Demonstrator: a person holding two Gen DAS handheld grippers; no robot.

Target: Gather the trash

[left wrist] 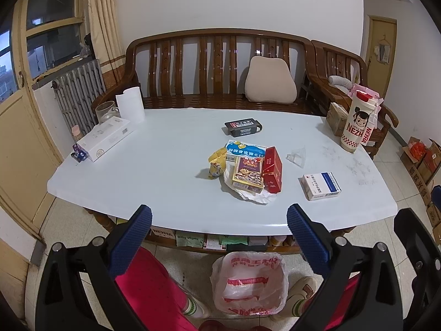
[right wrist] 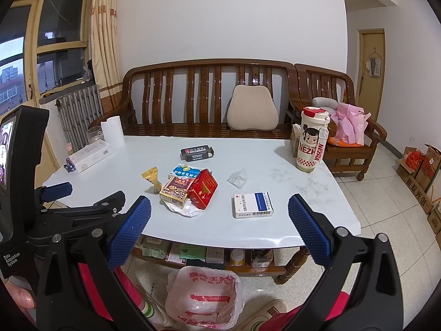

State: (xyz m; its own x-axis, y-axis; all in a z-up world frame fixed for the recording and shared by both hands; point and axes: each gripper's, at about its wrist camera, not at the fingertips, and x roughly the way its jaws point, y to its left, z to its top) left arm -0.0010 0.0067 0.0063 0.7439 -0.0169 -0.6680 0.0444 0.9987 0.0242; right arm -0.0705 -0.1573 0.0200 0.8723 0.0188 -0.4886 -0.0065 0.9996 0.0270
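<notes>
Nearest, both grippers hover short of the table's near edge, off the surface, touching nothing. Left gripper (left wrist: 219, 220): blue pads spread wide, released, nothing between them. Right gripper (right wrist: 219, 215): same, fingers parted wide, empty. In the right wrist view the left gripper's body sits at the left edge, one blue pad visible.

Below them, on the tiled floor between the person's feet, a bin lined with a pink-printed plastic bag (left wrist: 249, 282) stands open, just in front of the table.

White table (left wrist: 154, 193), low shelf underneath holding wipes packets and small boxes.

Trash on the table:
- Blue-and-white medicine box (left wrist: 321, 186), lying flat, near the front right edge, apart from the rest.
- Central cluster: gold patterned box (left wrist: 248, 175) lying on crumpled white paper (left wrist: 256, 195); red carton (left wrist: 272, 169) touching its right side, tilted; yellow wrapper (left wrist: 216, 162) just to the left; blue-and-white packet (left wrist: 245, 149) behind, partly under the boxes.
- Clear crumpled plastic (left wrist: 297, 155), right of the cluster, apart from it.
- Dark flat box (left wrist: 242, 128), further back, alone.

Far left edge: long white box (left wrist: 107, 138) with small purple box (left wrist: 80, 153) at its near end; paper roll (left wrist: 130, 104) upright and glass jar (left wrist: 106, 110) behind. Far right corner: cartoon-printed tumbler (left wrist: 357, 121), upright, with a cardboard box just beside it.

Behind the table: wooden bench (left wrist: 215, 69) carrying a beige cushion (left wrist: 270, 80); wooden armchair to the right with a pink bag (right wrist: 348, 125). Radiator (left wrist: 80, 93) under the window at left.
</notes>
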